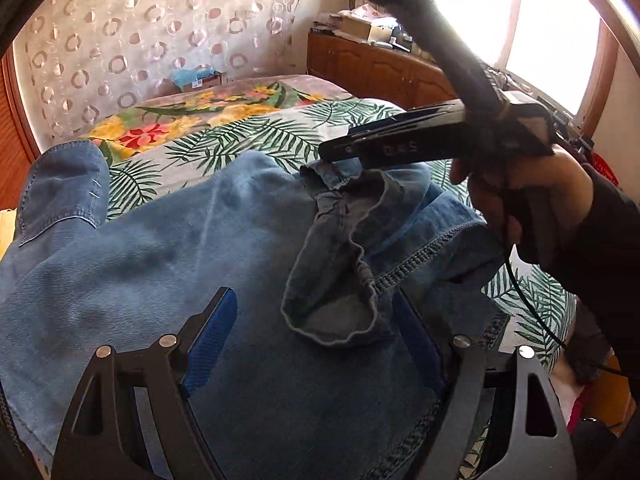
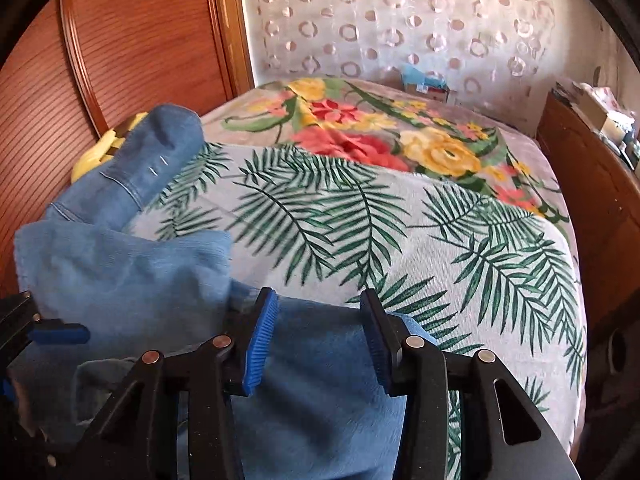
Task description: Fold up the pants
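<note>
Blue denim pants (image 1: 160, 264) lie bunched on the bed, with a turned-out grey-blue pocket lining (image 1: 340, 256) on top. My left gripper (image 1: 316, 312) hovers open just above the denim, its blue pads on either side of the pocket lining. In the left wrist view the right gripper (image 1: 344, 152) reaches in from the right, its tip over the denim's far edge. In the right wrist view my right gripper (image 2: 318, 312) is open, with the pants (image 2: 120, 264) under and between its fingers. A pant leg end (image 2: 156, 160) rises at the left.
The bed carries a palm-leaf sheet (image 2: 400, 240) and a floral blanket (image 2: 380, 128) farther back. A wooden wardrobe (image 2: 132, 40) stands at the left and a wooden cabinet (image 1: 372, 68) with clutter stands under the window. A yellow object (image 2: 100, 148) lies behind the pant leg.
</note>
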`<move>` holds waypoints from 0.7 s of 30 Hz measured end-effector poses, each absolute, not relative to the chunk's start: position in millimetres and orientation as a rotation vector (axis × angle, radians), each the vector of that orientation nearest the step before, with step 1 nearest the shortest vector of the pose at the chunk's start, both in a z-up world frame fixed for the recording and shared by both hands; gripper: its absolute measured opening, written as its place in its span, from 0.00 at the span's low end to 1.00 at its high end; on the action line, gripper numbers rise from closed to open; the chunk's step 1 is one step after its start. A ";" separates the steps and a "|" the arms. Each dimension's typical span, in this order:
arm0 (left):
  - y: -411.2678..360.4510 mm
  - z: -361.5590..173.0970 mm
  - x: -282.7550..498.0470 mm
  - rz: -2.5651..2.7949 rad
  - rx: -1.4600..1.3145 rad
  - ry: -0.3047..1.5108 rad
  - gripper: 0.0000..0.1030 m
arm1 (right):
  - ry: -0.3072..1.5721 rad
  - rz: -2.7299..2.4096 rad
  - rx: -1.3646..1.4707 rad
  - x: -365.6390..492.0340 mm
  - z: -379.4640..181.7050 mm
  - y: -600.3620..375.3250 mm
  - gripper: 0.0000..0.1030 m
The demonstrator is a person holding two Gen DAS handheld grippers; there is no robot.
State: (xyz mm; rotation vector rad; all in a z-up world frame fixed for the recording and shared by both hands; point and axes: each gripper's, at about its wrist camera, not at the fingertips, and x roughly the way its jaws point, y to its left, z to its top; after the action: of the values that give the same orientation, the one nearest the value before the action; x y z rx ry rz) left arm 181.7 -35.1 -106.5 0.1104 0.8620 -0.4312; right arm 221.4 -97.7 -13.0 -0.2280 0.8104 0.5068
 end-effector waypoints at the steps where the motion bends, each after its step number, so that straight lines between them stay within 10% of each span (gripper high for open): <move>1: -35.3 -107.8 181.9 -0.430 0.112 0.866 0.77 | 0.822 0.506 -0.233 223.0 -15.0 -97.0 0.45; 11: -42.3 -111.0 179.9 -0.444 0.115 0.873 0.48 | 0.853 0.550 -0.191 221.7 -27.5 -104.5 0.44; 14: -46.2 -109.4 181.0 -0.451 0.116 0.867 0.36 | 0.850 0.573 -0.191 216.9 -30.2 -109.1 0.08; 21: -52.7 -94.2 170.8 -0.496 0.108 0.829 0.09 | 0.729 0.571 -0.179 199.6 -14.7 -133.1 0.03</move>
State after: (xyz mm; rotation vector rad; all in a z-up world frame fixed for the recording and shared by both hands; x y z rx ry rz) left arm 170.8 -52.7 -94.2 0.1081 0.8294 -0.4961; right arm 199.6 -133.1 -14.7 -0.1790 0.7293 0.5710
